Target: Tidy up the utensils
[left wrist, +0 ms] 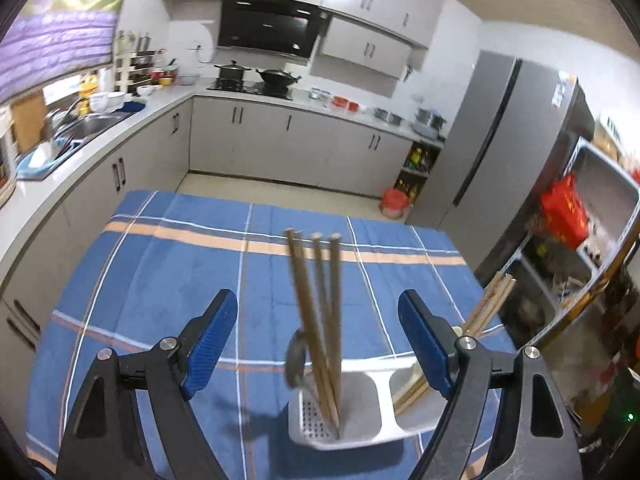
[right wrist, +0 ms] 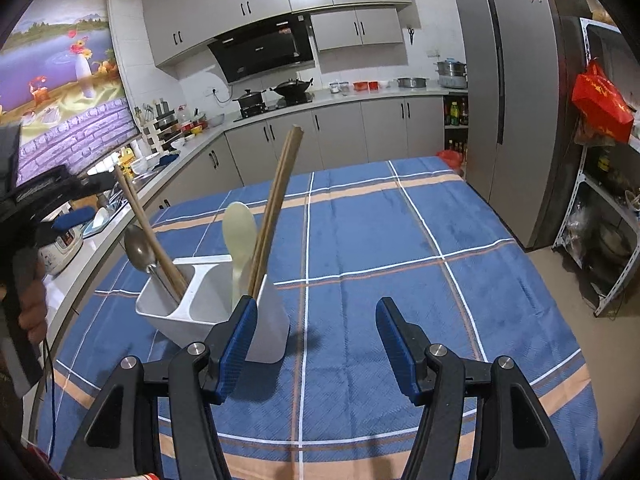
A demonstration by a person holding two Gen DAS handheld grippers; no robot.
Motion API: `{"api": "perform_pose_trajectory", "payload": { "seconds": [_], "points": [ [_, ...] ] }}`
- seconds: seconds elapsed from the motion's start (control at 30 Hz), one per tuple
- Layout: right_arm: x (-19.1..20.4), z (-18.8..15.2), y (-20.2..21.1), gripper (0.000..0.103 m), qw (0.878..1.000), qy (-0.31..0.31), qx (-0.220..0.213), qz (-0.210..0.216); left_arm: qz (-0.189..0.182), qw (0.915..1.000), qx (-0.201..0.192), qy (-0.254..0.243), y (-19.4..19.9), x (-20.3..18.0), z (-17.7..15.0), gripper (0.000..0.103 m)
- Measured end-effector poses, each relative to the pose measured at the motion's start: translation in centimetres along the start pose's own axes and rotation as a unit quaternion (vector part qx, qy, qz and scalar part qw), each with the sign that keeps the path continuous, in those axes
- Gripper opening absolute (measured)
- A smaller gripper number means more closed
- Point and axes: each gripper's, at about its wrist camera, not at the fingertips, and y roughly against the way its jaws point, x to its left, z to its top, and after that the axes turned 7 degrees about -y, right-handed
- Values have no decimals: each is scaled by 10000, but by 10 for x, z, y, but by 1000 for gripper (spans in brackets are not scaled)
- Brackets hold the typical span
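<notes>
Blue-padded left gripper (left wrist: pixel 318 340) sits nearest in its wrist view, jaws spread wide, nothing pinched; white plastic two-compartment utensil holder (left wrist: pixel 340 412) lies between the fingers at 6 o'clock. Only this view shows the perforated drain floor, with wooden chopsticks (left wrist: pixel 320 320) leaning upright in the left compartment and a second chopstick bundle (left wrist: pixel 490 304) at 4 o'clock behind the right finger. Right gripper (right wrist: pixel 316 340) also gapes empty; holder stands at 9 o'clock, just beside its left pad (right wrist: pixel 238 344). Only here: metal spoon (right wrist: pixel 138 246), pale plastic rice paddle (right wrist: pixel 239 232), person's hand (right wrist: pixel 32 308) at the left edge. Blue plaid tablecloth (right wrist: pixel 400 260), soft napped fabric, is open from 12 to 3 o'clock; table edge drops to floor on the right.
</notes>
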Motion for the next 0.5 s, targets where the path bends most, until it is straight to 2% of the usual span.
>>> {"api": "perform_pose_trajectory", "payload": {
  "seconds": [0.07, 0.1, 0.17, 0.2, 0.23, 0.27, 0.5],
  "points": [
    [0, -1, -3, 66, 10000, -14, 29, -5, -24, 10000, 97, 3, -12, -4, 5, 81],
    [-2, -1, -5, 66, 10000, -21, 41, -3, -48, 9999, 122, 22, -16, -5, 7, 75],
    [-6, -1, -8, 66, 10000, -48, 54, -6, -61, 9996, 288, 38, -26, -9, 10, 50],
    [-6, -1, -9, 66, 10000, -60, 55, -14, -75, 9992, 384, 36, -30, -10, 9, 25],
    [-7, -1, -9, 66, 10000, -75, 55, -21, -97, 9987, 490, 35, -34, -13, 8, 9],
    [-8, -1, -10, 66, 9999, -98, 58, -27, -142, 9985, 532, 42, -36, -14, 6, 6],
    [-16, -1, -17, 66, 9996, -242, 144, -14, -147, 9989, 404, -202, -33, -27, 0, 6]
  ]
}}
